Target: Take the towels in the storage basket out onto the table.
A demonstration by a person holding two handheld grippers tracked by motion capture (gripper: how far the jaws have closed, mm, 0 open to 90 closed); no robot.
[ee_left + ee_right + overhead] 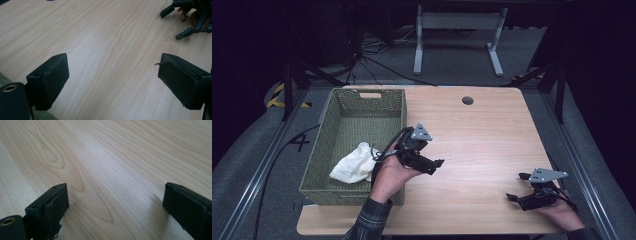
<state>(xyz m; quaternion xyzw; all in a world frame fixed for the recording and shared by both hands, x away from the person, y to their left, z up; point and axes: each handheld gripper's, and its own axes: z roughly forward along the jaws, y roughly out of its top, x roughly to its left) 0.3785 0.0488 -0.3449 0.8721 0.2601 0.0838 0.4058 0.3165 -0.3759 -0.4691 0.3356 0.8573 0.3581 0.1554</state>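
Both pairs of jaws stand open, nothing between them. Your left gripper [438,164] hangs beside the basket [328,150]; swinging back could clip its near-right wall or snag the white cloth [353,163].

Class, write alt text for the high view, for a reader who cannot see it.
A white cloth lies in a green woven basket at the left of a wooden table. Beside the basket, the left gripper is held with open, empty jaws; the right gripper rests open near the table's front right corner.
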